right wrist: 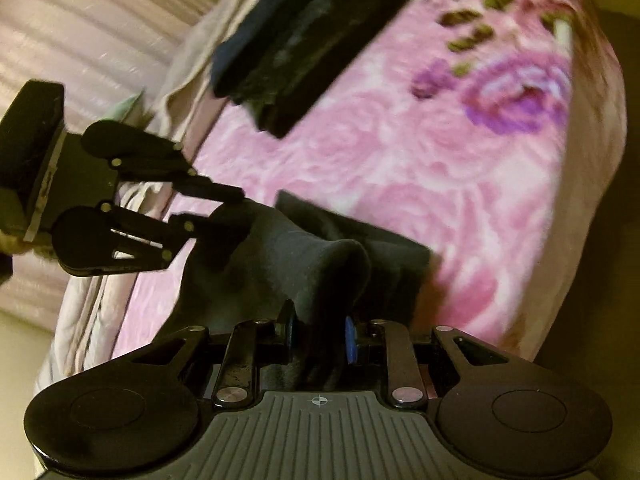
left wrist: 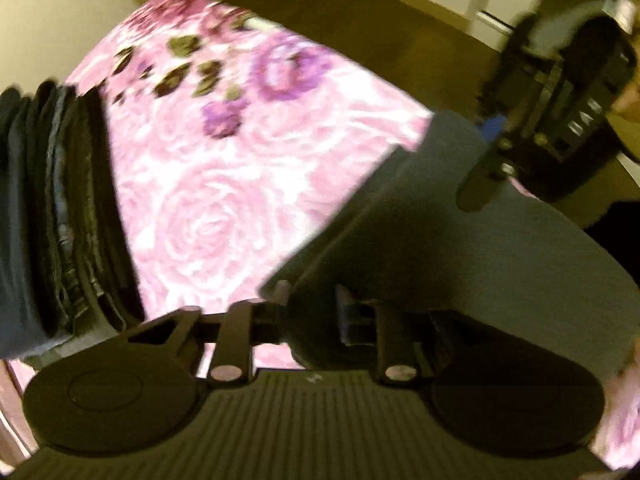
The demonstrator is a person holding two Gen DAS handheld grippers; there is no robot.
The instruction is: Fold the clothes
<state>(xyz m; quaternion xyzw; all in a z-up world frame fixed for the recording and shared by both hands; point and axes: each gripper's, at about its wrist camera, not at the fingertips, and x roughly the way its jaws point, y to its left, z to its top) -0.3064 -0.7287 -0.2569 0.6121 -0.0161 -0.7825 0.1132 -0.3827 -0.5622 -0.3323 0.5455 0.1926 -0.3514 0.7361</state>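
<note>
Nearest the right wrist lens, the right gripper [right wrist: 318, 334] has its two fingers pinched on a raised fold of a dark grey garment [right wrist: 320, 264], the rest of which lies on the pink rose-patterned blanket [right wrist: 420, 184] covering the bed. The left gripper [right wrist: 224, 208] clamps the same garment at its far left edge, its fingers likewise seen closed on the cloth [left wrist: 420, 232] in the left wrist view. A stack of folded dark clothes [right wrist: 312, 44] rests well apart, farther up the blanket.
</note>
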